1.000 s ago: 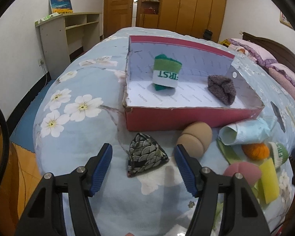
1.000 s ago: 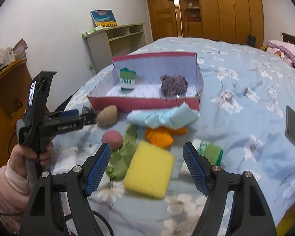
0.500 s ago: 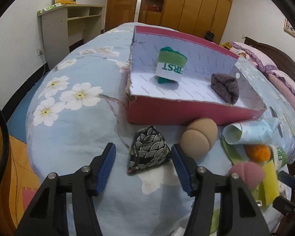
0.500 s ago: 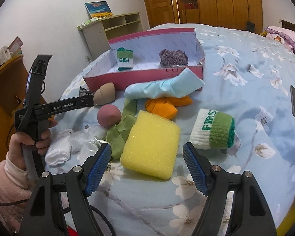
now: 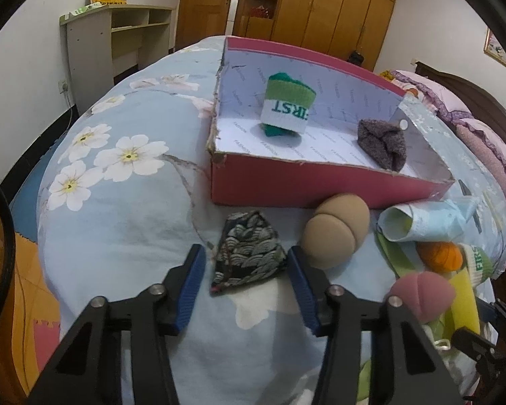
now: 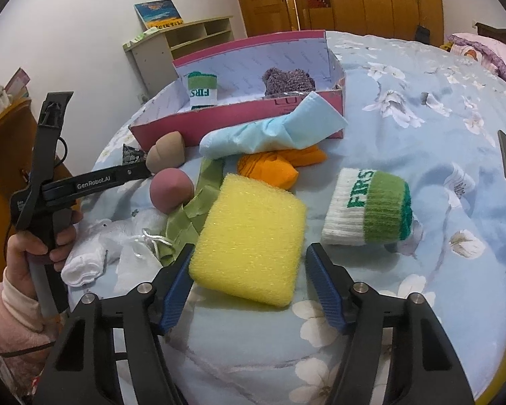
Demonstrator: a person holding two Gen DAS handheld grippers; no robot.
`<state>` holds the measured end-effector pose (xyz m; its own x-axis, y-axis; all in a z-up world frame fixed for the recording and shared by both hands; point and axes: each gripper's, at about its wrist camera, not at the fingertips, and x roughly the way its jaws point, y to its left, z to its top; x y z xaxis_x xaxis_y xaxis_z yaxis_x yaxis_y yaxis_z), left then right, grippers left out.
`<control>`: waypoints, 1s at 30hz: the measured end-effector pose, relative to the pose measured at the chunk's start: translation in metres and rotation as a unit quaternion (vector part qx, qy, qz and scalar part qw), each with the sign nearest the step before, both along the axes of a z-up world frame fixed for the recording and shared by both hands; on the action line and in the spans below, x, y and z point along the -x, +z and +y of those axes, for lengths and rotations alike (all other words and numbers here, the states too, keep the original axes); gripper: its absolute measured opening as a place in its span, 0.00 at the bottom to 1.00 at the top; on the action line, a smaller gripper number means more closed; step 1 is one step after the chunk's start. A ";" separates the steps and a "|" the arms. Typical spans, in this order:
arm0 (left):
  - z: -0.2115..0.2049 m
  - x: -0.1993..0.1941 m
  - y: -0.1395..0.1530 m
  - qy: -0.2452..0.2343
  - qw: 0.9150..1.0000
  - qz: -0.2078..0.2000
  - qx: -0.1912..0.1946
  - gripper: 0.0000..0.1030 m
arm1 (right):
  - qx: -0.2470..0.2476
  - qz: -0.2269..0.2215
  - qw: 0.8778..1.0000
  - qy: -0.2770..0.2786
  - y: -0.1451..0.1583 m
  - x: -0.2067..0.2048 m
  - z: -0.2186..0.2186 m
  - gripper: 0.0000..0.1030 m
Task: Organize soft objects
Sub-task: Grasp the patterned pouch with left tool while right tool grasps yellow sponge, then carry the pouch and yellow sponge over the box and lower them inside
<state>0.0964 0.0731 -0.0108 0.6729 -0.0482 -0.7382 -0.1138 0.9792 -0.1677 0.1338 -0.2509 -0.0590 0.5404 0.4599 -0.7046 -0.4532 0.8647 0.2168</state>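
- Jaws of the left gripper [image 5: 245, 285] are standing spread, flanking the patterned pouch [image 5: 248, 251] without touching it.
- Jaws of the right gripper [image 6: 248, 285] are gaping around the yellow sponge [image 6: 249, 241].
- Only the right view is showing the left hand [image 6: 33, 246]; only the left is showing the pouch whole.

White walls [image 5: 23, 50], wooden wardrobes [image 5: 337, 10] — grey shelf desk [image 5: 94, 50], floral bedspread [image 5: 118, 202]

We count two green-white socks [image 6: 367, 207] [image 6: 202, 88], two makeup puffs [image 6: 171, 189] [image 6: 166, 156], one yellow sponge [image 6: 249, 238], one pink box [image 6: 239, 125].
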 end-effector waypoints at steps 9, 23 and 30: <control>-0.005 0.007 0.005 -0.007 1.000 -0.007 -0.003 0.40 | 0.001 -0.012 1.000 0.000 0.000 0.001 0.001 0.58; -0.003 0.029 0.031 -0.006 0.999 -0.036 0.008 0.40 | -0.021 -0.053 0.998 0.005 0.021 0.019 -0.006 0.57; -0.009 0.039 0.045 -0.012 0.999 -0.053 0.008 0.40 | -0.022 -0.070 0.997 0.006 0.030 0.023 -0.008 0.57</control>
